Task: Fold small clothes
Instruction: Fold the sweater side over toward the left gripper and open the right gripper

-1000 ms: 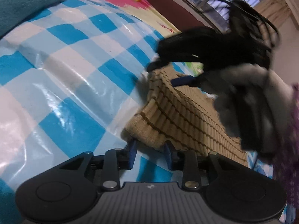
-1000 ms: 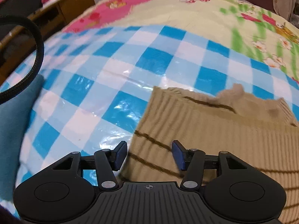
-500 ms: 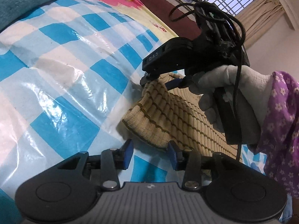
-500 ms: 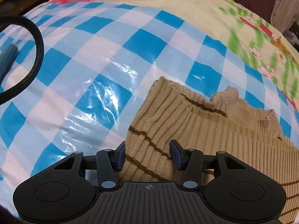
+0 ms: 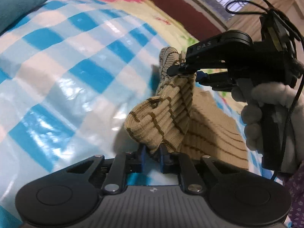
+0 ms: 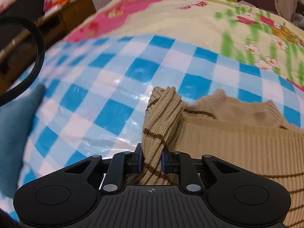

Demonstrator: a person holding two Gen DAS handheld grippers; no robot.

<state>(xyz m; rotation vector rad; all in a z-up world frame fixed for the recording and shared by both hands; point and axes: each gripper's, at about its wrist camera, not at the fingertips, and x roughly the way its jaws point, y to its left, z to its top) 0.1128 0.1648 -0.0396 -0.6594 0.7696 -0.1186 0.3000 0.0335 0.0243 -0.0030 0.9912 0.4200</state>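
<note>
Both tongs have just been closing and now pinch the tan ribbed sweater (image 5: 161, 114): the left gripper (image 5: 151, 156) at its near edge, the right gripper (image 6: 151, 160) on a bunched fold at 12 o'clock, raised off the blue checked sheet (image 6: 106, 87).

Beige ribbed knit top (image 6: 237, 142) with thin brown stripes, lying on blue-and-white checked sheet; collar end toward floral bedding. Left edge bunched into twisted ridge, raised off sheet at two pinched spots, near corner (image 5: 157, 125) and far corner (image 5: 171, 60); rest of garment flat, spread to right
</note>
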